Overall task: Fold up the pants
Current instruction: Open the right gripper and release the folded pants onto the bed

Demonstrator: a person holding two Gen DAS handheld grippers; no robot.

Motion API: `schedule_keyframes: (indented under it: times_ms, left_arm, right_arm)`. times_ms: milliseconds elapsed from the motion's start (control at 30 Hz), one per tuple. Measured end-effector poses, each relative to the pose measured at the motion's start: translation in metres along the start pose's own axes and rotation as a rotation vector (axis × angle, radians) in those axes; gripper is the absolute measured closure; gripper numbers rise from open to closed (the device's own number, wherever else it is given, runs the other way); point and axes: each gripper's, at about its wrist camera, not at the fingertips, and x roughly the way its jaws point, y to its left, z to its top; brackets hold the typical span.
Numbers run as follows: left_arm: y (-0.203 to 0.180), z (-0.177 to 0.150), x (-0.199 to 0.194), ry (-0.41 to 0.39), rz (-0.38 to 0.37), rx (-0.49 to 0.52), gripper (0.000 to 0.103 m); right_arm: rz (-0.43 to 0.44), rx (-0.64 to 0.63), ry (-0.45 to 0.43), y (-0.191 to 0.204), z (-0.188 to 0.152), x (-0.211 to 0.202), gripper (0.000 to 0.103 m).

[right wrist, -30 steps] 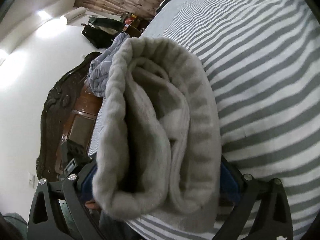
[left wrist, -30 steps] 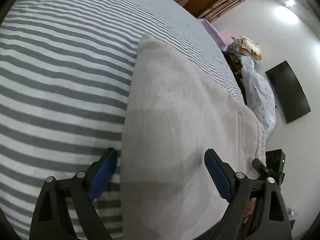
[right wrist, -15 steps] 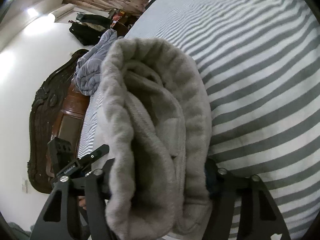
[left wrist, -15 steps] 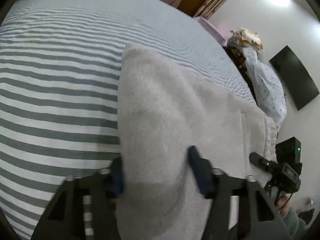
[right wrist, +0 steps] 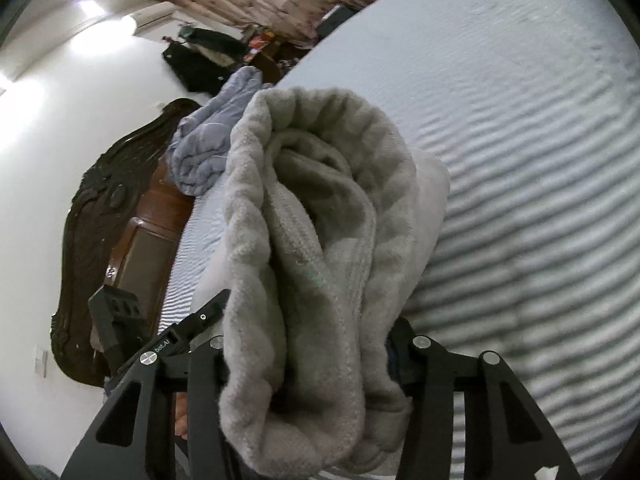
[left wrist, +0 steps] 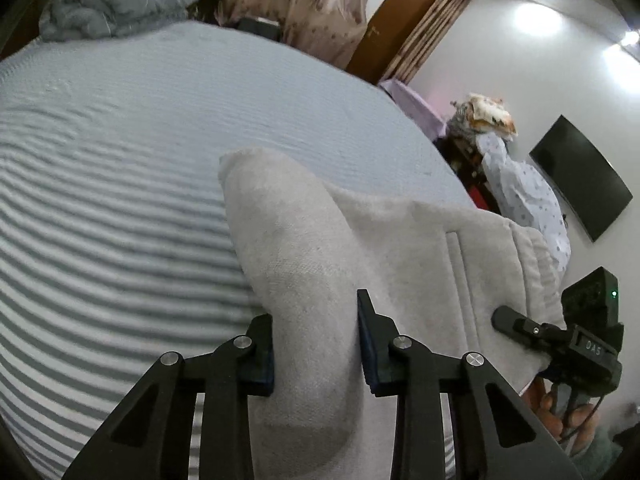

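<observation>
Light grey fleece pants (left wrist: 400,240) lie on the grey-and-white striped bed sheet (left wrist: 120,220). My left gripper (left wrist: 314,320) pinches a raised fold at the pants' near edge; its jaws are closing, with the blue pads (left wrist: 262,344) pressed into the cloth on both sides. In the right wrist view the bunched, ribbed waistband end of the pants (right wrist: 320,184) fills the space between the fingers of my right gripper (right wrist: 304,344). Those jaws are also closing, and the cloth hides the pads. The right gripper's body (left wrist: 560,332) and a hand show at the left view's right edge.
A crumpled blue blanket (right wrist: 208,148) lies by the dark carved headboard (right wrist: 100,220). A black screen (left wrist: 580,176) hangs on the white wall, with piled clothes (left wrist: 520,200) below it. The striped sheet (right wrist: 520,200) stretches away beyond the pants.
Both grippers' jaws have drawn in from wide apart onto the pants. Both have risen, lifting the near edge and the waistband end off the sheet.
</observation>
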Motion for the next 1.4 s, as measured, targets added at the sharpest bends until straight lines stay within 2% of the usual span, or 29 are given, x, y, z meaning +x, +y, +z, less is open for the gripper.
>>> schedule_keyframes:
  times_ms: [300, 500, 600, 667, 733, 767, 800, 833, 967, 1067, 1167, 1267, 1400]
  left_arm:
    - [0.056, 0.077, -0.027, -0.088, 0.11, 0.017, 0.071]
    - [0.105, 0.107, -0.009, -0.08, 0.156, -0.011, 0.071]
    - [0.13, 0.107, 0.01, -0.041, 0.169, -0.033, 0.07]
    - [0.146, 0.1, 0.025, 0.004, 0.19, -0.046, 0.069]
    - [0.162, 0.087, 0.044, 0.059, 0.233, -0.059, 0.064]
    - [0.165, 0.08, 0.048, 0.063, 0.248, -0.057, 0.056]
    - [0.169, 0.074, 0.05, 0.054, 0.251, -0.051, 0.047]
    - [0.174, 0.068, 0.05, 0.032, 0.248, -0.044, 0.043]
    - [0.179, 0.058, 0.054, -0.005, 0.267, -0.019, 0.026]
    - [0.179, 0.057, 0.054, -0.014, 0.287, -0.024, 0.023]
    - [0.171, 0.057, 0.05, -0.007, 0.342, -0.016, 0.024]
    - [0.146, 0.054, 0.035, -0.011, 0.434, 0.066, 0.024]
    - [0.116, 0.045, 0.006, -0.037, 0.497, 0.13, 0.023]
  right_arm:
    - [0.11, -0.045, 0.037, 0.049, 0.06, 0.08, 0.059]
    - [0.116, -0.066, 0.085, 0.061, 0.08, 0.143, 0.059]
    - [0.09, -0.066, 0.115, 0.058, 0.081, 0.17, 0.059]
    - [0.033, -0.077, 0.144, 0.053, 0.078, 0.191, 0.056]
    - [-0.042, -0.095, 0.163, 0.045, 0.069, 0.202, 0.046]
    - [-0.091, -0.12, 0.16, 0.04, 0.063, 0.206, 0.042]
    - [-0.109, -0.136, 0.152, 0.037, 0.06, 0.207, 0.029]
    - [-0.141, -0.172, 0.13, 0.035, 0.056, 0.207, 0.023]
    - [-0.184, -0.282, 0.084, 0.035, 0.043, 0.207, 0.019]
    - [-0.212, -0.308, 0.078, 0.038, 0.039, 0.209, 0.016]
    - [-0.255, -0.31, 0.078, 0.052, 0.042, 0.209, 0.012]
    - [-0.297, -0.322, 0.055, 0.07, 0.05, 0.198, 0.011]
    - [-0.325, -0.368, 0.012, 0.093, 0.049, 0.167, 0.011]
